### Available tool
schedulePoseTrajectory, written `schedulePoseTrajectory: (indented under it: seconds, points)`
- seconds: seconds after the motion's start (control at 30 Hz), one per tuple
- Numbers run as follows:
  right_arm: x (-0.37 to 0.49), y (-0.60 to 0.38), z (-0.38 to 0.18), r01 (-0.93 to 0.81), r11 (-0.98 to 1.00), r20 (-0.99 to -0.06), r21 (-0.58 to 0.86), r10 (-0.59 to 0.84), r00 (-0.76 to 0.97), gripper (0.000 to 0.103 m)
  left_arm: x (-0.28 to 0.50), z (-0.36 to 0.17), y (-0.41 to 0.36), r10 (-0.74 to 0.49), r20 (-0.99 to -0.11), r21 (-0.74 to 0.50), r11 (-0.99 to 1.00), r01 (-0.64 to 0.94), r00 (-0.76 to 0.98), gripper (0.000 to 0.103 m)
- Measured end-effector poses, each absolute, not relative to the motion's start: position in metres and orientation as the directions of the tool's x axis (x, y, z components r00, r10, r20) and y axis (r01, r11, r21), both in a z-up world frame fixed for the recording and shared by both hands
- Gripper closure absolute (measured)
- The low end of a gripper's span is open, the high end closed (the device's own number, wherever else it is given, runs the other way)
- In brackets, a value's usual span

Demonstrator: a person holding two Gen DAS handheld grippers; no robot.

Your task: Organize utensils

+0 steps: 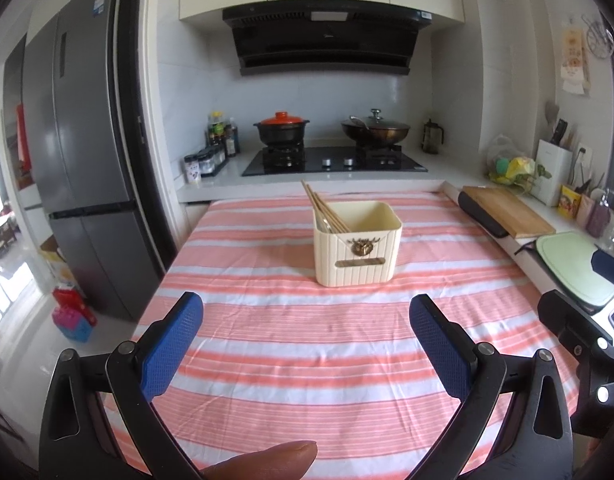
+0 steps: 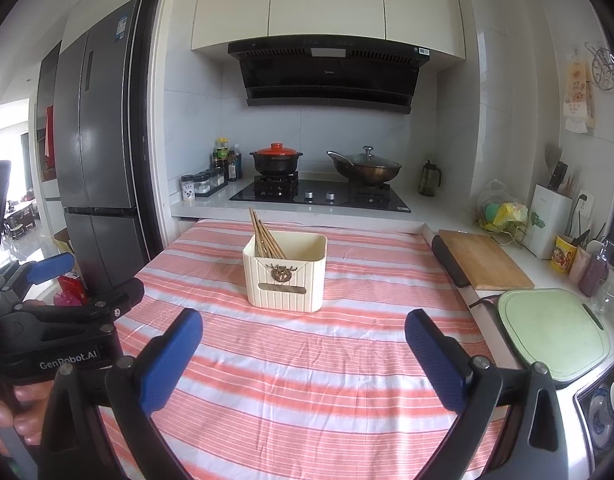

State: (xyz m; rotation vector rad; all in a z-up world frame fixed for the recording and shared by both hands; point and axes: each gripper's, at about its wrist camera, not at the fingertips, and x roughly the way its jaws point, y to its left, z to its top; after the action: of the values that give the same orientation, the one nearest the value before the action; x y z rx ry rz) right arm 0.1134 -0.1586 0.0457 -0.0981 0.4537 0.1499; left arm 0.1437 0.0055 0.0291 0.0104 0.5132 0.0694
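This is a home kitchen. At the far wall a black gas hob [image 2: 320, 196] carries a red-lidded clay pot [image 2: 275, 159] and a lidded wok [image 2: 365, 168] under a range hood [image 2: 329, 72] and pale cabinets. A tall grey fridge [image 2: 101, 128] stands left; a wooden chopping board [image 2: 485, 258] and a knife block [image 2: 547, 220] sit on the right counter.

- A table [image 1: 267, 360] with a pink and white striped cloth [image 2: 307, 380] filled the lower centre of the frame.
- A cream holder [image 1: 357, 250] with chopsticks [image 1: 323, 208] stood on it, upper centre.
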Motion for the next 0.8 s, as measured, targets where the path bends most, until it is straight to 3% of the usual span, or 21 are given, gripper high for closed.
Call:
schedulePoseTrajectory:
  seconds: [0.8]
  points:
    - [0.1108,-0.156,0.0433,-0.173,0.982,-0.454,-0.069,0.124,0.882,0.0,0.1434,0.0295,0.0038,0.076,-0.484,0.042,0.997,-0.064,0.871,0.0]
